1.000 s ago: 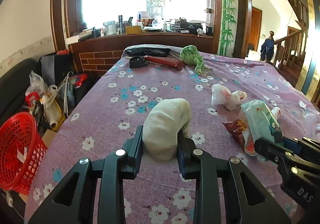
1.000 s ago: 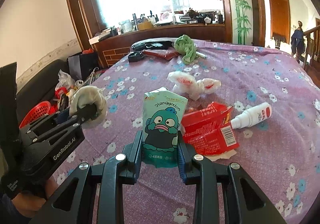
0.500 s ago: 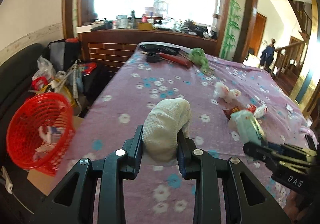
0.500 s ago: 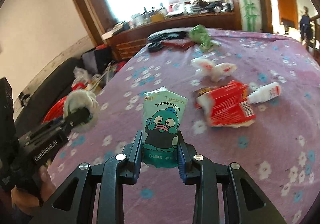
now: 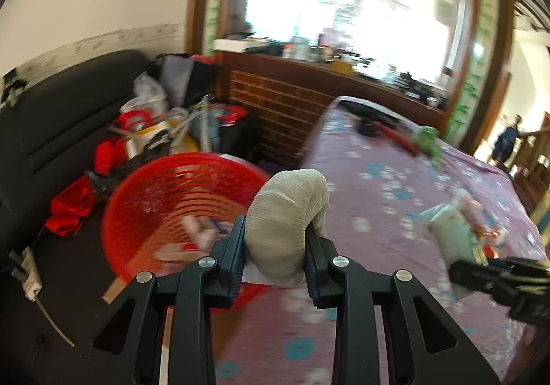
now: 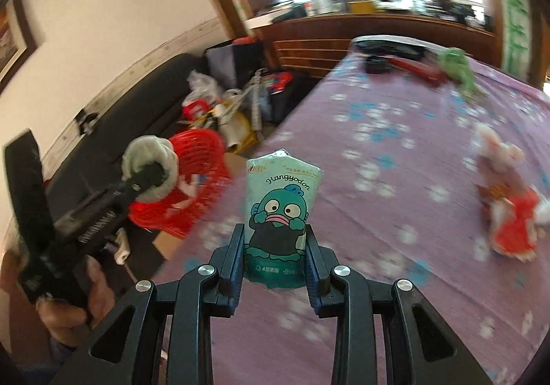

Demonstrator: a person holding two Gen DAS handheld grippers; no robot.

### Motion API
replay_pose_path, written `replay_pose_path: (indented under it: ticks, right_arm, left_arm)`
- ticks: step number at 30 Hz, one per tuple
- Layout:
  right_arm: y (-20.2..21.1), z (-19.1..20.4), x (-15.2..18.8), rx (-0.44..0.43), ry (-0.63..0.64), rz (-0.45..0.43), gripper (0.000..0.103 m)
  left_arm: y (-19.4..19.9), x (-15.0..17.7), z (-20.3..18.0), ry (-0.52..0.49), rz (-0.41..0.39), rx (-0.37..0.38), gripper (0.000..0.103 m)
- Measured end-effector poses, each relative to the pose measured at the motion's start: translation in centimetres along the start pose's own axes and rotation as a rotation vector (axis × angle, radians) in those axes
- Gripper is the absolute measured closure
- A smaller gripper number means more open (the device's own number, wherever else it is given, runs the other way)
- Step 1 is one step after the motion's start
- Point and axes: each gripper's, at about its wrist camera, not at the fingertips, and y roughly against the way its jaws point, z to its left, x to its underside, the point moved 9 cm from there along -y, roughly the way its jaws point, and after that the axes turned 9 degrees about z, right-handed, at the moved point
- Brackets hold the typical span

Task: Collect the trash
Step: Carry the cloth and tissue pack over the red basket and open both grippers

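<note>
My left gripper [image 5: 275, 247] is shut on a beige cloth wad [image 5: 285, 216] and holds it at the table's left edge, just beside the red mesh basket [image 5: 165, 199] on the floor. That basket holds some scraps. My right gripper [image 6: 275, 254] is shut on a teal tissue pack with a cartoon fish [image 6: 280, 213], above the purple flowered tablecloth [image 6: 395, 151]. The right wrist view shows the left gripper [image 6: 147, 178] with the cloth wad [image 6: 147, 151] in front of the basket [image 6: 196, 185].
On the table lie a red wrapper [image 6: 515, 226], a crumpled white tissue [image 6: 495, 147], a green cloth [image 6: 457, 65] and dark tools [image 6: 388, 58] at the far end. A black sofa [image 5: 51, 130] and a pile of bags [image 5: 161, 130] stand left of the table.
Both grippers have swung left toward the table's edge. The red basket now fills the left wrist view, right beside the held cloth wad. Both grips are unchanged.
</note>
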Motion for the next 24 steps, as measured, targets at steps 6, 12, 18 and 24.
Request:
replay_pose_path:
  ticks: [6,12,18,24]
  right_arm:
    - [-4.3,5.1,-3.7,-0.042,0.063,0.039,0.069]
    - [-8.7,7.8,-6.2,-0.081,0.074,0.077,0.069]
    - [-11.4,9.6,-8.7,-0.095,0.072,0.090,0.061]
    - [-11.9,9.3,-9.6,-0.104,0.066,0.072,0.049]
  left_arm:
    - [-1.6,-0.7,6.1,0.065,0.017,-0.058,0.075]
    - [-3.4,-0.8,9.5,0.104,0.045,-0.068,0.075]
    - [-4.6,-0.9,10.6,0.120,0.058,-0.066,0.073]
    - [-4.2,-1.5,11.1,0.150,0.028,-0.057,0.047]
